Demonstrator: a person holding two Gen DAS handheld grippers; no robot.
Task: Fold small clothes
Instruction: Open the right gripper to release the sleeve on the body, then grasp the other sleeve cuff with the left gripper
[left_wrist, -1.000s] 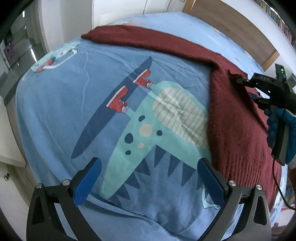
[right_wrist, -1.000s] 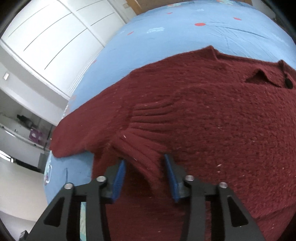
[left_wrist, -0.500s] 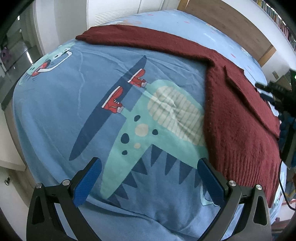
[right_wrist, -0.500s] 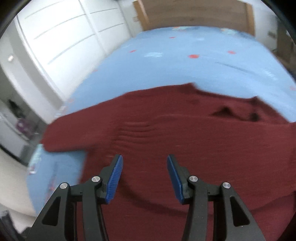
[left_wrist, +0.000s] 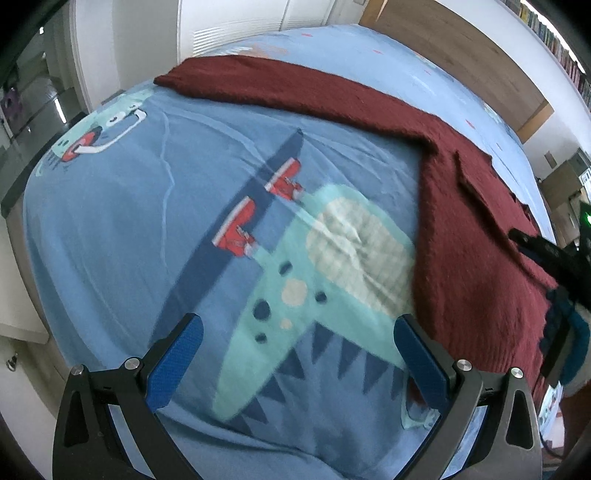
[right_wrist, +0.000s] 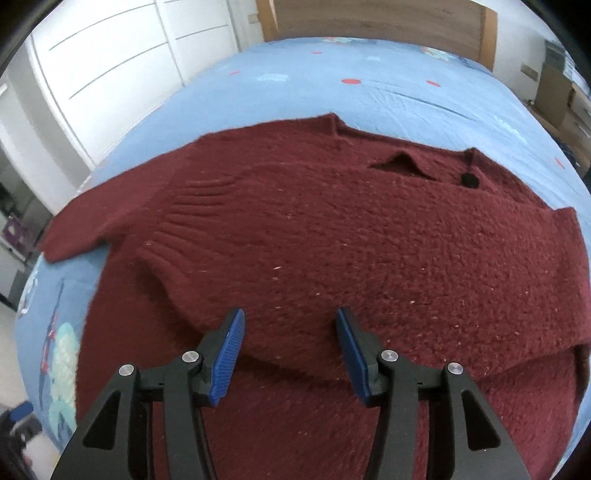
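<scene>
My left gripper (left_wrist: 299, 354) hangs over the bare near-left part of the bed (left_wrist: 110, 229), its blue pads spread wide with nothing between them, only the dinosaur print of the blue sheet below. From there the dark red sweater (left_wrist: 476, 266) lies along the bed's right side, and one long sleeve (left_wrist: 280, 88) runs out flat toward the far left corner, clear of the body.

The sweater (right_wrist: 332, 229) is a thick, fuzzy knit: soft, floppy, with some weight to it, and its nap should hold against rubber pads rather than slip. I judge it will sag and stretch if lifted by a single layer, so I would take it at a ribbed edge, where the knit is denser. The ribbed cuff (right_wrist: 173, 221) of the other sleeve already lies folded across the chest, near the body's left edge. The stretched-out sleeve looks to me like the next part to bring in, gripped at its far end, near the bed's far left corner.

My right gripper (right_wrist: 290, 354) hovers above the sweater's lower body; its fingers stand partly apart and hold nothing. The button (right_wrist: 470, 180) marks the collar end, toward the headboard.
</scene>
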